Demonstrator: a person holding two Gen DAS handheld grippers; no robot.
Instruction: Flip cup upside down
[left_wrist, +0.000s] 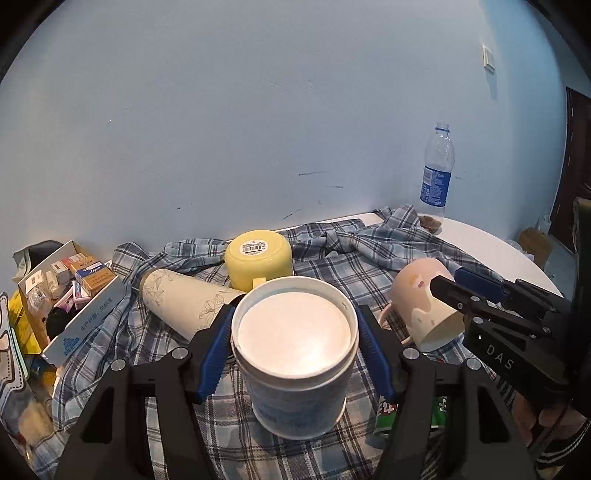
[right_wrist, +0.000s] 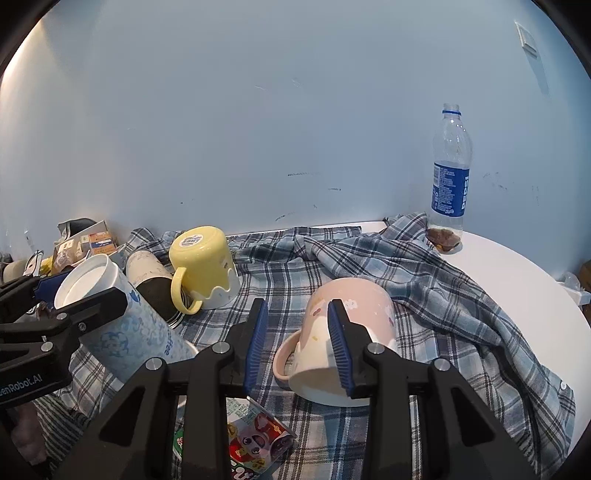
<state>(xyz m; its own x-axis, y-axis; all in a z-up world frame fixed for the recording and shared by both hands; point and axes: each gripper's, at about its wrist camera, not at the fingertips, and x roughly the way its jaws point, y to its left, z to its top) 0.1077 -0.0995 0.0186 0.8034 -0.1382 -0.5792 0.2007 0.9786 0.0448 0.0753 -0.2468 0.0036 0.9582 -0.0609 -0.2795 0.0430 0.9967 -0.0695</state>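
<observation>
A white-and-blue patterned cup (left_wrist: 295, 354) is upside down, base up, between the fingers of my left gripper (left_wrist: 295, 343), which is shut on it. It also shows in the right wrist view (right_wrist: 122, 325), tilted. A pink mug (right_wrist: 347, 332) is mouth-down and tilted on the plaid cloth (right_wrist: 424, 280). My right gripper (right_wrist: 299, 339) is open. Its right finger (right_wrist: 340, 347) lies in front of the pink mug's side; the left finger is clear of it. The pink mug also shows in the left wrist view (left_wrist: 421, 302).
A yellow mug (right_wrist: 203, 266) stands upside down at the back. A beige tumbler (left_wrist: 181, 299) lies on its side. A plastic bottle (right_wrist: 448, 177) stands at the back right on the white table (right_wrist: 517, 280). A box of small items (left_wrist: 70, 288) is left. A snack packet (right_wrist: 251, 443) lies in front.
</observation>
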